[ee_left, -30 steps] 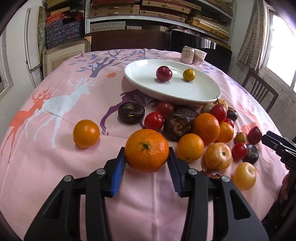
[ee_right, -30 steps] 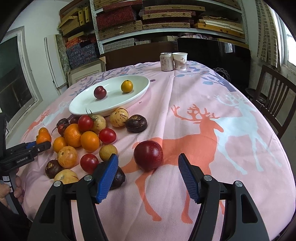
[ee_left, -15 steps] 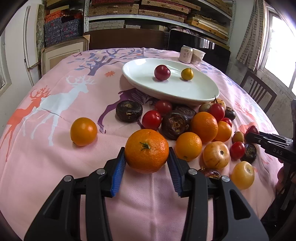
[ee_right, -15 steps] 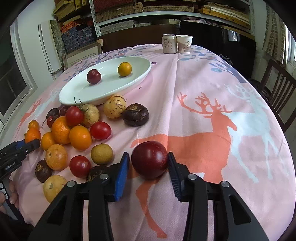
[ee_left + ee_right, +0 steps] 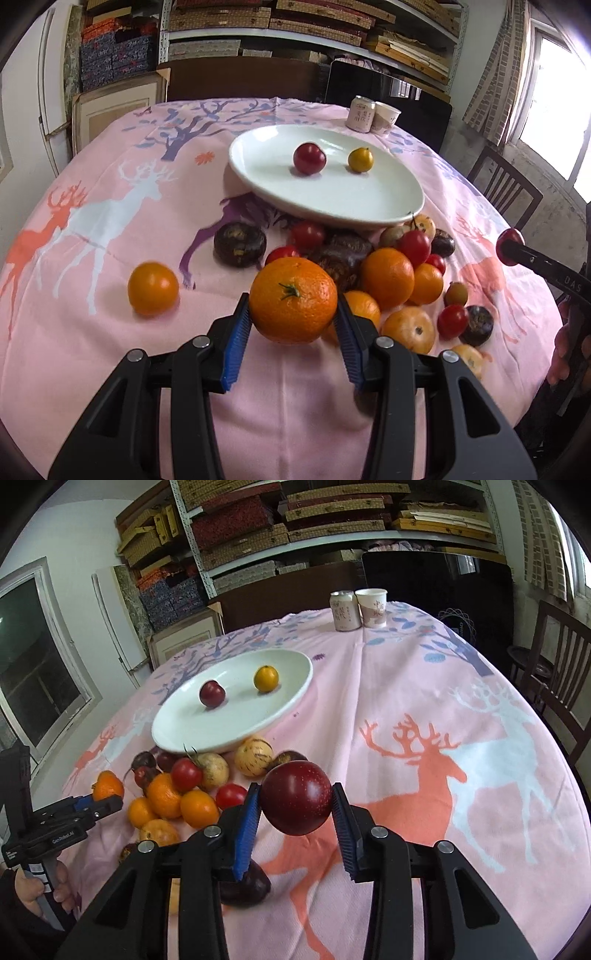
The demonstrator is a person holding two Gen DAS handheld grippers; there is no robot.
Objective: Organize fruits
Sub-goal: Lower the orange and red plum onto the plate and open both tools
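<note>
My left gripper [image 5: 293, 334] is shut on a large orange [image 5: 293, 300], held just above the pink tablecloth. My right gripper [image 5: 295, 814] is shut on a dark red plum [image 5: 296, 796], lifted off the cloth; the same plum [image 5: 509, 246] shows at the right edge of the left wrist view. A white oval plate [image 5: 369, 199] beyond the fruit pile holds a red plum [image 5: 309, 158] and a small yellow fruit [image 5: 360, 159]. Several oranges, tomatoes and dark fruits [image 5: 388, 277] lie piled in front of the plate. One orange [image 5: 153, 288] lies alone to the left.
A can [image 5: 345, 611] and a paper cup [image 5: 373, 607] stand at the table's far edge. A wooden chair [image 5: 554, 672] is at the right. Shelves of boxes fill the back wall. A dark fruit [image 5: 245, 886] lies under my right gripper. A hand [image 5: 40, 890] holds the left tool.
My right gripper closed on the dark red plum and raised it off the cloth. My left gripper kept its hold on the orange and lifted it slightly.
</note>
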